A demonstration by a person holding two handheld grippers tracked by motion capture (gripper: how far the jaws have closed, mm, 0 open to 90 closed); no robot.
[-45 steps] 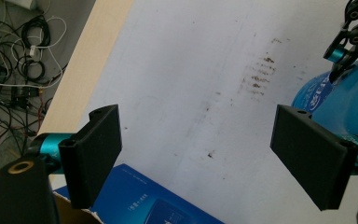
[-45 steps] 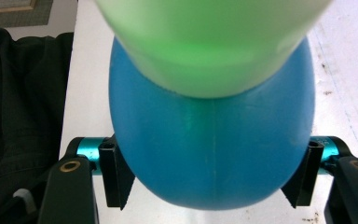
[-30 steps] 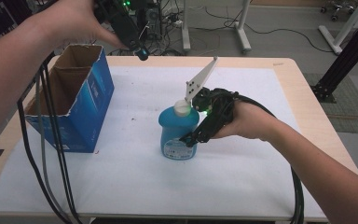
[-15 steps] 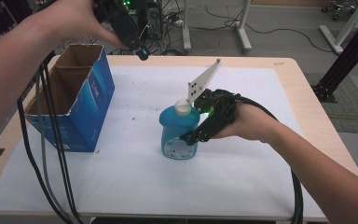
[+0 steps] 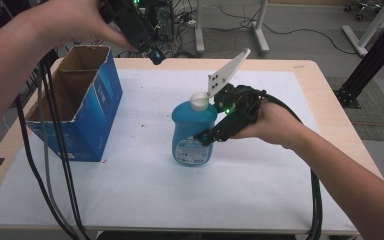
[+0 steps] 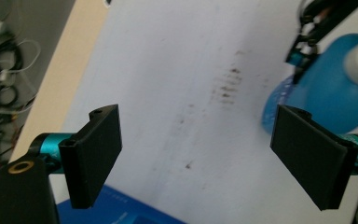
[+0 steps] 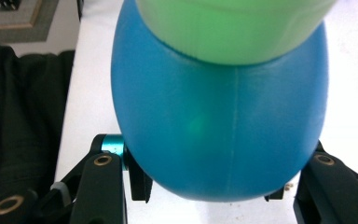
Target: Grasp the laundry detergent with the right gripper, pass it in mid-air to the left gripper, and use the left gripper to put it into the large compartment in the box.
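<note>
Standing upright, blue bottle [image 5: 194,131], clamped between right tongs [image 5: 211,135]

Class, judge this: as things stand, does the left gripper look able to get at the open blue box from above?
Probably yes. The left gripper hangs open above the table's far edge, just beside the blue box, whose top is open. The right gripper is shut on the blue bottle, well aside.

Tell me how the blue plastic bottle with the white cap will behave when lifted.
The blue plastic bottle looks smooth and rounded, so it may slip between the right gripper pads. It stands upright, taller than wide, so a sideways pull could tip it. Its thin wall probably yields somewhat under squeeze.
</note>
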